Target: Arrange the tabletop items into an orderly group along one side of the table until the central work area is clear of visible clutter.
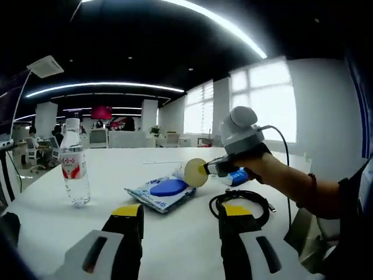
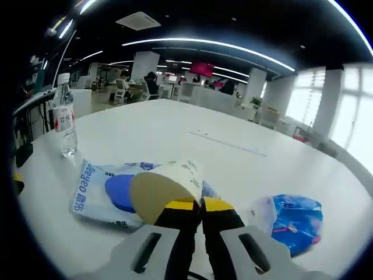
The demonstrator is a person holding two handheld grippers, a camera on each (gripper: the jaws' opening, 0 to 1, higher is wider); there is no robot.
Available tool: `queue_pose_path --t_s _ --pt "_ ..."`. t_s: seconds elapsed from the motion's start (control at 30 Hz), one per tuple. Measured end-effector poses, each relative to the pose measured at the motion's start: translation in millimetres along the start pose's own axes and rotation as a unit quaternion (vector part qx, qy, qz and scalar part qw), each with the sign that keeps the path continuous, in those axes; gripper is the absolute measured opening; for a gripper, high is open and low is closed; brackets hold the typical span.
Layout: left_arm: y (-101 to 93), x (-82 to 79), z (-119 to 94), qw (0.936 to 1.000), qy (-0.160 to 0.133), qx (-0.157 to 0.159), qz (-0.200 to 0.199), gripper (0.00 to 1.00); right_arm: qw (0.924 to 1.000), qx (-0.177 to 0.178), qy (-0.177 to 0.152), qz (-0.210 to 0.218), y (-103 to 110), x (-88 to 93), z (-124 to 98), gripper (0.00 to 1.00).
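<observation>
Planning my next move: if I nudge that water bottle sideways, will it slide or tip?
The water bottle stands tall and narrow on the smooth white table, so a high push likely tips it. It looks mostly full, so probably heavy; a low push may slide it.

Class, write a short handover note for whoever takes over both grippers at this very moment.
Right gripper: shut on the paper cup's rim, cup held on its side above the blue wipes pack.
Left gripper: open, holding nothing, low over the table.
Also on the table: water bottle standing on one side, black cable coiled beside the left gripper, blue pouch lying flat.
Done: cup picked up.
Left: place the cup, then group the pack, pouch, cable and bottle along one side.
</observation>
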State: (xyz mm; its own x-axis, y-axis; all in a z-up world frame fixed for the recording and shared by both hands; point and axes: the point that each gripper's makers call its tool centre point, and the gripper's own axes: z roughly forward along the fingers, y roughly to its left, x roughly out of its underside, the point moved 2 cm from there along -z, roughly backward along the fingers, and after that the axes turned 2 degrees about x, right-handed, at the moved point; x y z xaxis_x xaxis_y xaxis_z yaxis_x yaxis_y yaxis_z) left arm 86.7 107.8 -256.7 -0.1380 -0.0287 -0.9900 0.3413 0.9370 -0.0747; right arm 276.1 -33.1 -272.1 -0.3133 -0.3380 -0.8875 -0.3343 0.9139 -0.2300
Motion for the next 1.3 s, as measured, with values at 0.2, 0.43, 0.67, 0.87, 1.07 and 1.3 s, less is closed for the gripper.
queue_pose_path --t_s 0.2,0.43,0.67,0.87,1.07,1.3 --pt "5.4 -1.0 -5.2 0.9999 -0.001 -0.014 0.005 0.51 0.9998 -0.008 -0.01 0.016 -2.8 -8.1 -7.4 0.0" --pt "8.6 -4.7 -11.9 0.9998 -0.008 -0.016 0.003 0.51 0.9976 -0.062 -0.028 0.014 11.5 -29.8 -22.1 0.0" --pt "10.8 -10.0 -20.2 0.9997 -0.012 -0.021 0.01 0.51 0.9928 -0.116 -0.025 -0.019 36.1 -48.3 -29.9 0.0" --pt "18.9 -8.7 -30.6 0.9988 -0.01 -0.044 0.019 0.51 0.9819 -0.188 -0.013 -0.014 66.9 -67.3 -35.1 0.0" --pt "30.7 -8.8 -41.9 0.9971 -0.008 -0.07 0.029 0.51 0.9667 -0.253 0.033 -0.023 101.5 -78.5 -36.4 0.0" --pt "51.6 -14.6 -60.1 0.9934 -0.011 -0.106 0.04 0.51 0.9602 -0.264 0.077 -0.05 127.1 -80.7 -29.4 0.0"
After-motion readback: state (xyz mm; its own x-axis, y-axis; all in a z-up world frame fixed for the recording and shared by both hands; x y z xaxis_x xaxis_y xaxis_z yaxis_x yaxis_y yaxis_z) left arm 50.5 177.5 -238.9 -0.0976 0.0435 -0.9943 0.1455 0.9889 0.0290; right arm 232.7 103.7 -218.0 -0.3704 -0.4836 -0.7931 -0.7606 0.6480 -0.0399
